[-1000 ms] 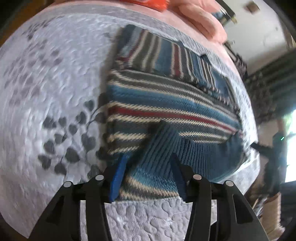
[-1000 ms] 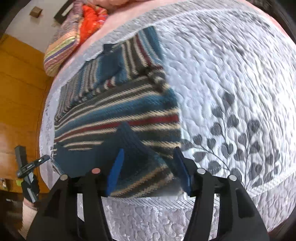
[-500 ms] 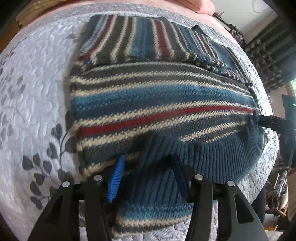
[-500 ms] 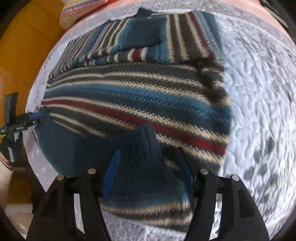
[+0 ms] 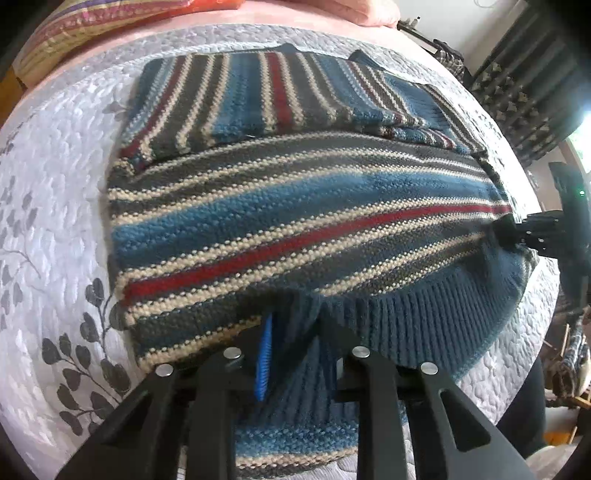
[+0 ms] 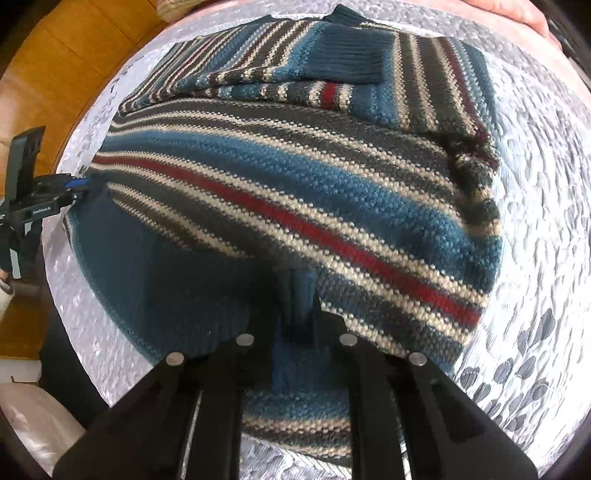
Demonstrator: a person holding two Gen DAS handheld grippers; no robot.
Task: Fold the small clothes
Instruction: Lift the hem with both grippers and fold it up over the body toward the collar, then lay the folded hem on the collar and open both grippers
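So the striped sweater (image 5: 295,206) is laid out flat on the quilted bedspread (image 5: 55,206), and it looks about halfway folded. Both sleeves are already tucked in across the top, with one ribbed cuff (image 6: 351,55) seen lying over the chest area. What's in hand now, at a guess, is the bottom-to-top fold: the ribbed hem (image 5: 424,317) is pinched at both ends and lifted off the bed. The left gripper (image 5: 295,332) is closed down on the hem near one corner, with knit bunched between its blue-padded fingers, and the right gripper (image 6: 295,314) is clamped on the hem near the other corner the same way. Each gripper can also be spotted out at the edge of the other's view, nipping the hem.

Left to do, judging by the layout: the hem gets carried up over the sleeves and dropped near the collar, then probably smoothed.

No baskets or boxes are seen. A striped pillow (image 5: 92,29) and pink bedding (image 5: 351,14) sit beyond the sweater.
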